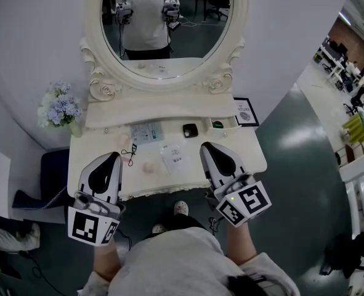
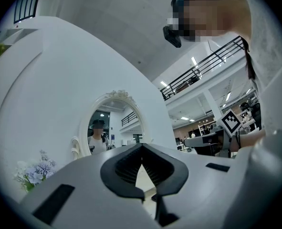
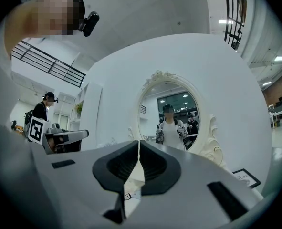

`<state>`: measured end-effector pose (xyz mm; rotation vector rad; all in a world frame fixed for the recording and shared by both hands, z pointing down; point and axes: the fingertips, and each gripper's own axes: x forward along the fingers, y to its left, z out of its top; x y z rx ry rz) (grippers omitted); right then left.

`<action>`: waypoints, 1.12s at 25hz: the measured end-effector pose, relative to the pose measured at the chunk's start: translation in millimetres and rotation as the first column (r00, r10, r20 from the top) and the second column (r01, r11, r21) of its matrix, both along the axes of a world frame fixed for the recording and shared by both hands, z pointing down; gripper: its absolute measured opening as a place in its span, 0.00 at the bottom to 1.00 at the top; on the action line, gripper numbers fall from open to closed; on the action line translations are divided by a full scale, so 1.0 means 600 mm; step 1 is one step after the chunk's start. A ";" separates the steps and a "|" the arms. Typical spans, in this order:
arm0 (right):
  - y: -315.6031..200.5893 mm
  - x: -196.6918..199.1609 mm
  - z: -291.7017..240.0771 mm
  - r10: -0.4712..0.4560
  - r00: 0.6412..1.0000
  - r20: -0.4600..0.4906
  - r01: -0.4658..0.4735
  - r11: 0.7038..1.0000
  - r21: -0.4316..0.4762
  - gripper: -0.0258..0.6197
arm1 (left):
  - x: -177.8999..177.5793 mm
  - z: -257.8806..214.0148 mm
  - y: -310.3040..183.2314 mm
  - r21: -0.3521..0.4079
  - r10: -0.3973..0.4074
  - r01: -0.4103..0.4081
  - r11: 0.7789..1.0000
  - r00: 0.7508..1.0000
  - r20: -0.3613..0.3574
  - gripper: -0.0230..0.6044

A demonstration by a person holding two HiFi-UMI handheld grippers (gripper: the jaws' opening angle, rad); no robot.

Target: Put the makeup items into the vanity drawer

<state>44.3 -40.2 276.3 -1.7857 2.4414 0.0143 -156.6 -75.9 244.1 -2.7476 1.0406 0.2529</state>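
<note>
Makeup items lie flat on the vanity surface below the mirror. A thin black tool runs front to back. Left tongs and right tongs hover at the front edge, pointing toward the mirror, both pressed together and empty.

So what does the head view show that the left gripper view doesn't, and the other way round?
Head view only: the vanity top seen from above, with a black compact, a clear packet and a framed card. Left gripper view only: a balcony railing overhead, and the left gripper up close, jaws shut on nothing. Both: the oval mirror, the blue flowers and the right gripper.
</note>
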 end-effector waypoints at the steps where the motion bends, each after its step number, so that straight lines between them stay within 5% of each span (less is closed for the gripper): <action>1: 0.002 -0.001 0.001 0.001 1.000 0.000 -0.001 1.000 0.001 0.08 | -0.002 0.001 0.001 0.000 -0.003 0.003 1.000 1.000 0.000 0.06; 28: 0.033 -0.011 -0.007 0.006 1.000 -0.015 -0.006 1.000 0.027 0.08 | -0.013 -0.003 0.029 -0.001 -0.004 0.004 1.000 1.000 -0.013 0.06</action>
